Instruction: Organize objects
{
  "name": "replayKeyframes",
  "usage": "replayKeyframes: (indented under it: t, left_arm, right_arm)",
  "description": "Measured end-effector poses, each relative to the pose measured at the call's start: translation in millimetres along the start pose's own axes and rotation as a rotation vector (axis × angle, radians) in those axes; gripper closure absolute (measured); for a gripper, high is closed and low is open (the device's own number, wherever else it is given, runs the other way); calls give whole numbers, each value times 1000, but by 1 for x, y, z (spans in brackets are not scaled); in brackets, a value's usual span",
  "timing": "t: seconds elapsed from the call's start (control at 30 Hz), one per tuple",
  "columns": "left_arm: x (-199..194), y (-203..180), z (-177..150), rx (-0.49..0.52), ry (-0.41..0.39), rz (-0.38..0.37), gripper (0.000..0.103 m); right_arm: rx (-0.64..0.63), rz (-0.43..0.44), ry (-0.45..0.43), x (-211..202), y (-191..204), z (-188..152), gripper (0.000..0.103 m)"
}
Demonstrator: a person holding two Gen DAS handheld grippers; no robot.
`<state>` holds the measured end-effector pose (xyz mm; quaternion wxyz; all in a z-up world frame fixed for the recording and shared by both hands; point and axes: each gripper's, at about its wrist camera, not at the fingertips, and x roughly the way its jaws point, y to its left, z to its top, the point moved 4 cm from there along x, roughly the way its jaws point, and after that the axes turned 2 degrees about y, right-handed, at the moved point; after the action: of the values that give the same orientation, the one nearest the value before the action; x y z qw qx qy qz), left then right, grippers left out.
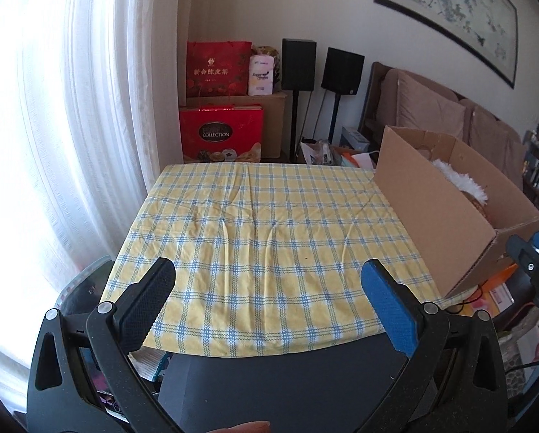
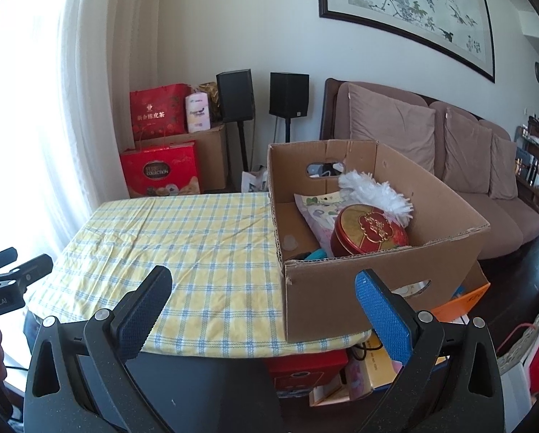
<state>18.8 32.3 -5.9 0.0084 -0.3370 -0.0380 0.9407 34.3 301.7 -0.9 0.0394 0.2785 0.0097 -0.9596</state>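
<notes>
A cardboard box (image 2: 359,299) stands on the right side of a table with a yellow and blue checked cloth (image 2: 197,245). Inside it lie a round red and gold tin (image 2: 368,231), a white fluffy duster (image 2: 374,191), a pale printed pouch (image 2: 319,213) and a small teal thing (image 2: 314,253). The box also shows in the left wrist view (image 1: 435,209). My left gripper (image 1: 269,296) is open and empty above the table's near edge. My right gripper (image 2: 264,297) is open and empty, in front of the box's near left corner. The right gripper shows in the left wrist view (image 1: 536,263), and the left gripper in the right wrist view (image 2: 13,274).
White curtains (image 1: 71,144) hang left of the table. Red gift bags (image 1: 220,133), a carton and two black speakers (image 1: 298,65) stand behind it. A brown sofa (image 2: 467,166) runs along the right wall. Boxes and books (image 2: 359,371) lie under the table's right end.
</notes>
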Motion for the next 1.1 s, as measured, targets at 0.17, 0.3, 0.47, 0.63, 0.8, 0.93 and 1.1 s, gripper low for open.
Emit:
replayKeyframes:
  t: [0.17,0.3,0.47,0.63,0.8,0.93,1.1]
  left_arm:
    - [-1,0,1,6,-3,5,0]
    - [0,0,0,18,-4,25,0]
    - [0,1,-1,17,-8,48,0]
    - [-1,4,0,5,-15,74,0]
    - [-2,0,0,4,-10,60,0]
    - [-4,-7,0,16,-10,43,0]
    - [-5,-13,0,18,3,21,0]
  right_arm:
    - [2,-2,-3,0,0,-1,0]
    - [3,-2,-9,0,0,-1,0]
    - [2,2,-6,1,1,-1,0]
    - [-3,0,-9,1,2,-3,0]
    - [4,-4,-11,3,4,-3,0]
    - [-4,2,-11,4,9,-2,0]
    - [-6,7,-9,5,10,-2,0]
